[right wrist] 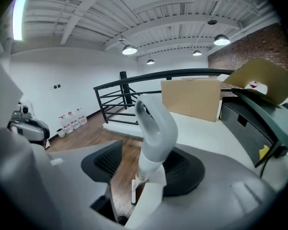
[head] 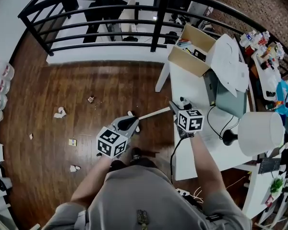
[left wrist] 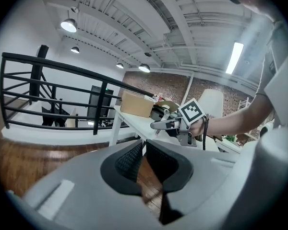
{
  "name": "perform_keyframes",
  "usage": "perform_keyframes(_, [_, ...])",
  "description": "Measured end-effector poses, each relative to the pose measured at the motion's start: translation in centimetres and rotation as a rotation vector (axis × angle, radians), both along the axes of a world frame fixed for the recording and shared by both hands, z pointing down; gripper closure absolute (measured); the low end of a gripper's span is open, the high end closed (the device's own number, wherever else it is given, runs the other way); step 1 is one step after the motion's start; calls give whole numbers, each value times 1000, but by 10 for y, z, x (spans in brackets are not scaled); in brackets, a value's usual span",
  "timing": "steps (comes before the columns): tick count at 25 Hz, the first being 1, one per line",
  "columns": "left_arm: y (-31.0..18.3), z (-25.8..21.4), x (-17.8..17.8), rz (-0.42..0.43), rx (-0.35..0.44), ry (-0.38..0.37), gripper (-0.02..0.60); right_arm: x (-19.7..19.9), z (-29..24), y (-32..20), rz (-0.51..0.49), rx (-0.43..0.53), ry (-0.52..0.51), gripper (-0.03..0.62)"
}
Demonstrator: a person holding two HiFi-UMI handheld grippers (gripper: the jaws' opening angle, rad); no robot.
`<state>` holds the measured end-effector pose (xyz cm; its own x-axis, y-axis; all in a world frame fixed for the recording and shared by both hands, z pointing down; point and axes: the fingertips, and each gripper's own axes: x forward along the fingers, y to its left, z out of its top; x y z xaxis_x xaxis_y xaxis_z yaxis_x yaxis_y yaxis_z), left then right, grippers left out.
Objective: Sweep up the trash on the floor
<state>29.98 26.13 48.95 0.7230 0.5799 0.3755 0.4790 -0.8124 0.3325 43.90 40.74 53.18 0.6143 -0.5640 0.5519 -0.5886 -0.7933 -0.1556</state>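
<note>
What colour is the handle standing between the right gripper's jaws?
The handle is pale grey at its looped top and white lower down. It shows best in the right gripper view.

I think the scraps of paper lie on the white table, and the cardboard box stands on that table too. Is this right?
Not fully. In the head view the scraps of paper lie on the wooden floor, left of the white table. The cardboard box does stand on that table.
</note>
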Motion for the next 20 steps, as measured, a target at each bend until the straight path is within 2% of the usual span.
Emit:
perform_keyframes(6, [-13,5,-4,-40,14,-10,575,-11,0,-24,-127,-66,6,427])
perform_keyframes(13, [-39,14,-23,-143,4,-38,576,-46,9,-59,-287,-134,-5,515])
perform_keyframes(20, [-74,25,-68,-275,-3,-64,577,-72,-4,-110,-405,-108,-16,530])
